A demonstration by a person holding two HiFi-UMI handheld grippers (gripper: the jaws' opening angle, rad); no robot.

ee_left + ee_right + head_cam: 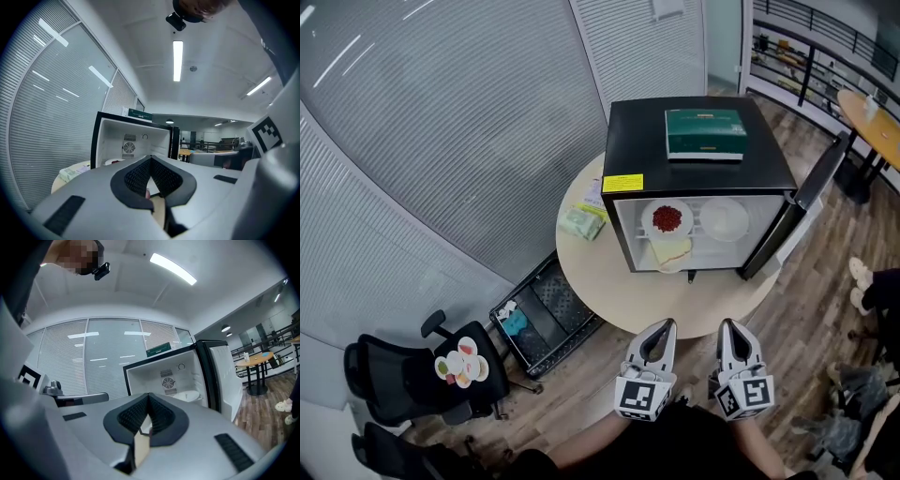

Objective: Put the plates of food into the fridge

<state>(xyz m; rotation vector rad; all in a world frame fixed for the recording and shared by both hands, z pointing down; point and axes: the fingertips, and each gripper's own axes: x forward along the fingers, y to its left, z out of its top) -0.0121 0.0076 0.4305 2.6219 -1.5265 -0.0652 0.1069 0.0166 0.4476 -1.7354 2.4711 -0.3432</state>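
Note:
A small black fridge (698, 178) stands on a round table (609, 286) with its door (802, 202) swung open to the right. On its upper shelf sit a plate of red food (667, 218) and a white plate (724, 218). A plate with a pale slice of food (671, 251) lies on the level below. My left gripper (666, 324) and right gripper (727, 324) hover side by side below the table's near edge, both shut and empty. The left gripper view has the fridge (133, 140) beyond the shut left gripper (151, 157). The right gripper view shows the fridge (173, 376) past the right gripper (149, 395).
A green box (705, 133) lies on the fridge top. A green packet (582, 221) lies on the table left of the fridge. A black crate (546, 314) and a black chair (412, 380) carrying a small plate (461, 361) stand at the lower left. Another round table (874, 117) is at the far right.

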